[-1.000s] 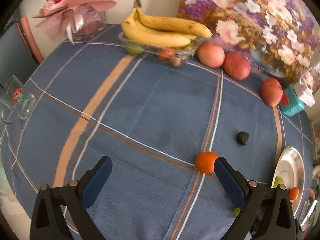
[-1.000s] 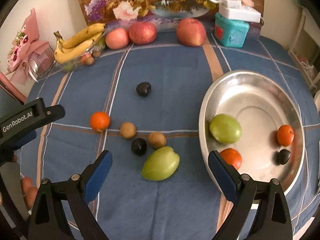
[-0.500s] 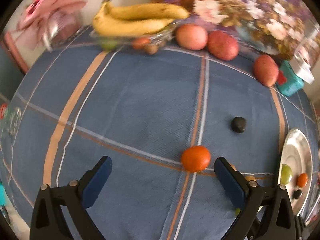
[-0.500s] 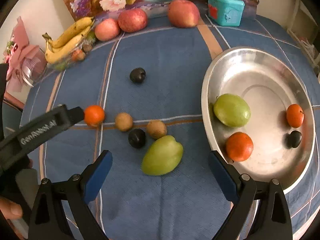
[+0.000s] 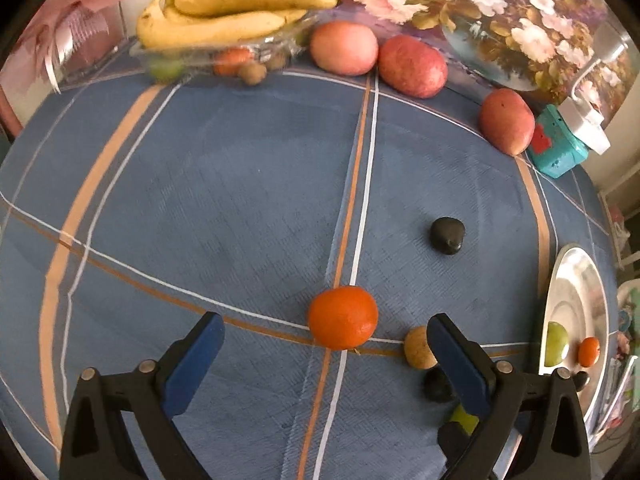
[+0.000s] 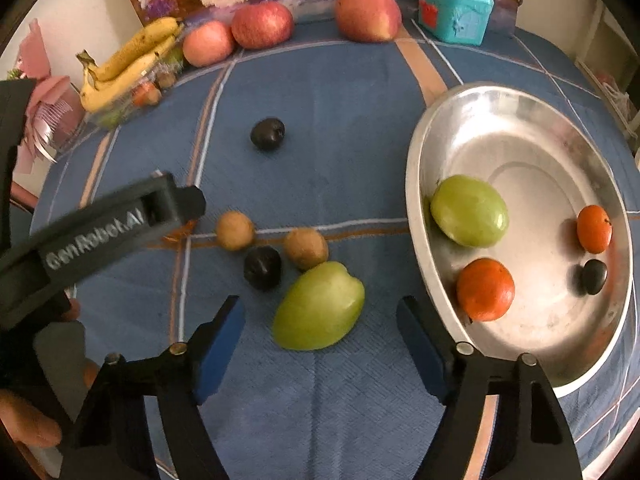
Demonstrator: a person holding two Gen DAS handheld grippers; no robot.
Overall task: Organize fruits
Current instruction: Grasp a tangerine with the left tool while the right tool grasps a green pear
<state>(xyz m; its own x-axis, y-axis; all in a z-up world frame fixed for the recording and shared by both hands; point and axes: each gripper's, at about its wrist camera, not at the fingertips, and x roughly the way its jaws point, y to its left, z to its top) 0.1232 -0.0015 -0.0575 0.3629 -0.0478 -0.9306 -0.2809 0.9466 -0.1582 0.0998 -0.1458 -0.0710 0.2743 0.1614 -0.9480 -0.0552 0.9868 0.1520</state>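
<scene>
In the left wrist view an orange tangerine (image 5: 343, 317) lies on the blue cloth, centred just ahead of my open, empty left gripper (image 5: 326, 336). A brown kiwi (image 5: 418, 347) and a dark plum (image 5: 438, 385) lie by its right finger. In the right wrist view my open, empty right gripper (image 6: 320, 328) straddles a green mango (image 6: 319, 306). Two kiwis (image 6: 235, 230) (image 6: 306, 249) and a dark plum (image 6: 263, 267) lie beyond it. The steel bowl (image 6: 416, 184) at the right holds a green fruit (image 6: 469, 210), two tangerines (image 6: 485, 289) and a small plum (image 6: 594, 276).
Another dark plum (image 6: 267, 133) lies mid-table. Bananas (image 5: 232, 14) on a clear tray, three red apples (image 5: 412, 66) and a teal box (image 5: 556, 148) line the far edge by a flower painting. The left gripper's body (image 6: 100, 228) crosses the right wrist view.
My left gripper has moved forward and right, so the tangerine now sits between its fingers. My right gripper has closed in on the green mango.
</scene>
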